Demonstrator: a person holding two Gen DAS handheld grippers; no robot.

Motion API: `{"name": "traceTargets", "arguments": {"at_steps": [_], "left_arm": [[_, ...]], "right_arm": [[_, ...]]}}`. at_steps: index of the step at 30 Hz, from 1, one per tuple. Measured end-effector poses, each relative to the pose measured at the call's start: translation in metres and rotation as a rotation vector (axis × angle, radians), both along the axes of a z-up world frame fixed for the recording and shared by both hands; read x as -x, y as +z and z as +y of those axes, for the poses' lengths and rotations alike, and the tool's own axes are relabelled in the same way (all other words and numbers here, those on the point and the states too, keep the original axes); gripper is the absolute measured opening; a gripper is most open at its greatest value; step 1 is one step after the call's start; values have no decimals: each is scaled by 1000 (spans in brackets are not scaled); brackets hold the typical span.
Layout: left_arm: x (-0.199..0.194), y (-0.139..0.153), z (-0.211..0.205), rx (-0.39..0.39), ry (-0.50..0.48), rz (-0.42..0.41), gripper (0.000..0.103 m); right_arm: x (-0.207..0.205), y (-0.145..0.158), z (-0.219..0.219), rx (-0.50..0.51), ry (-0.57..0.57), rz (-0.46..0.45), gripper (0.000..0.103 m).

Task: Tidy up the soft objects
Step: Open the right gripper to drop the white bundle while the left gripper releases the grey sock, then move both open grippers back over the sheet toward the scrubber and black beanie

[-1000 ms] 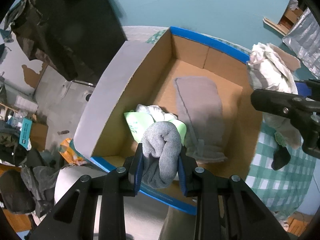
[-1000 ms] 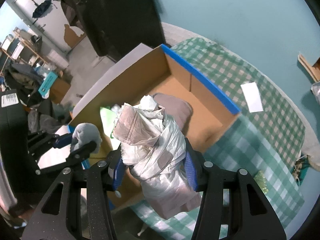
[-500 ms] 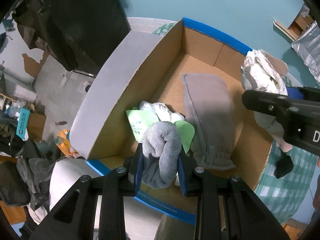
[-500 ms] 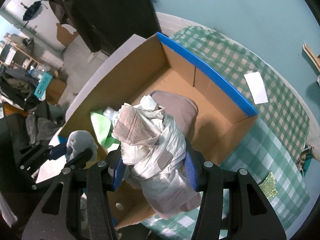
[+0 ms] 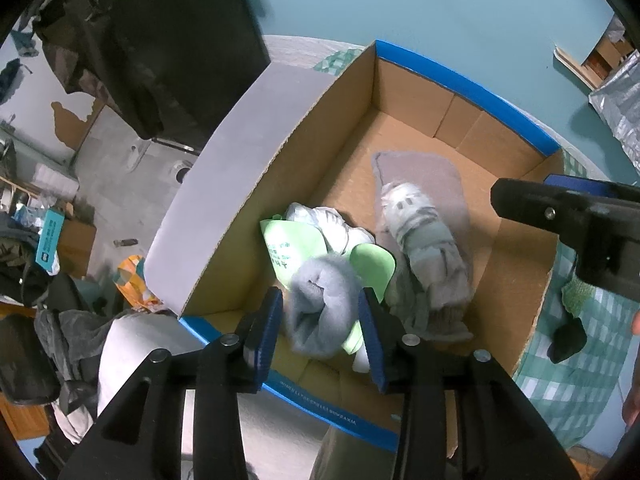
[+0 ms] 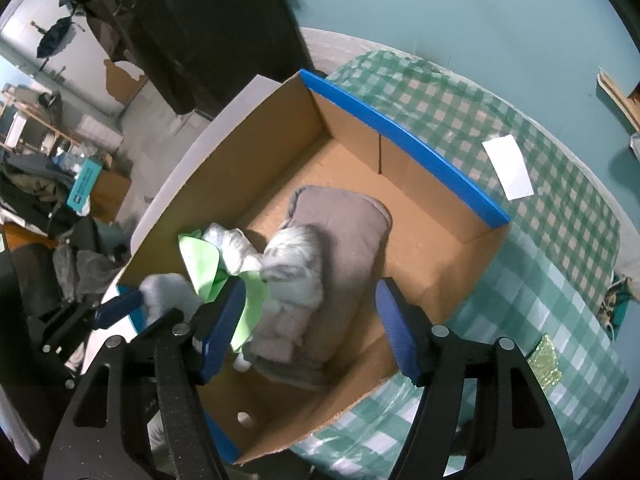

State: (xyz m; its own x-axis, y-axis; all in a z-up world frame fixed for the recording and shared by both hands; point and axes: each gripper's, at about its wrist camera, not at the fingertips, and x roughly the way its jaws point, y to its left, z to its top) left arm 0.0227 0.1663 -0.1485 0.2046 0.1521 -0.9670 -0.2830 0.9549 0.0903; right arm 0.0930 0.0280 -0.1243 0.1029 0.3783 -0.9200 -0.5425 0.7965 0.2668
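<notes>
**Both claws letting go over the box**

Green-checked tablecloth [image 6: 540, 240] covered the table, w/ the cardboard box [image 5: 256, 184] sitting on it, blue tape along its rims, open top, one grey flap standing up on the far-left side. A white paper slip [image 6: 507, 168] lay on the cloth well apart from the box, and a small yellow-green scrap [image 6: 544, 360] near the box's right corner.

Inside the box, largest first: a flat grey-brown folded cloth [image 6: 352, 232] along the floor; on top of it, blurred, the whitish crumpled bundle [image 6: 296, 272], lying free below the right gripper [image 6: 310, 328]. That claw's jaws were opening, wide apart, blue pads touching nothing, nothing betw. them at pad level. Beside the bundle, toward the left wall: a white crumpled item [image 5: 332, 224] w/ a light-green printed sheet [image 5: 288, 248] over it.

Left gripper [image 5: 320, 328] hung over the box's near-left corner, jaws opening. The rolled grey sock [image 5: 320, 312] was betw. its pads, blurred; right pad at its edge, left pad showed a gap, so no real squeeze visible. Sock sat above the green sheet, whether touching it can't tell.

Small dark item [image 5: 566, 338] lay on the cloth outside the right wall
</notes>
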Motion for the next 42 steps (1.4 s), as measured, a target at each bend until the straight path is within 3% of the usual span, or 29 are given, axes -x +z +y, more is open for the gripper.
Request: {"name": "traceTargets", "arguments": {"at_steps": [6, 23, 42], "left_arm": [[1, 9, -6, -1, -8, -23, 50], [-3, 28, -41, -15, -68, -62, 51], [-12, 34, -121, -10, -224, -60, 51]], "right_arm": [[0, 10, -9, -17, -18, -2, 69], [1, 31, -62, -34, -103, -34, 69], [-2, 19, -162, 9, -268, -11, 69]]}}
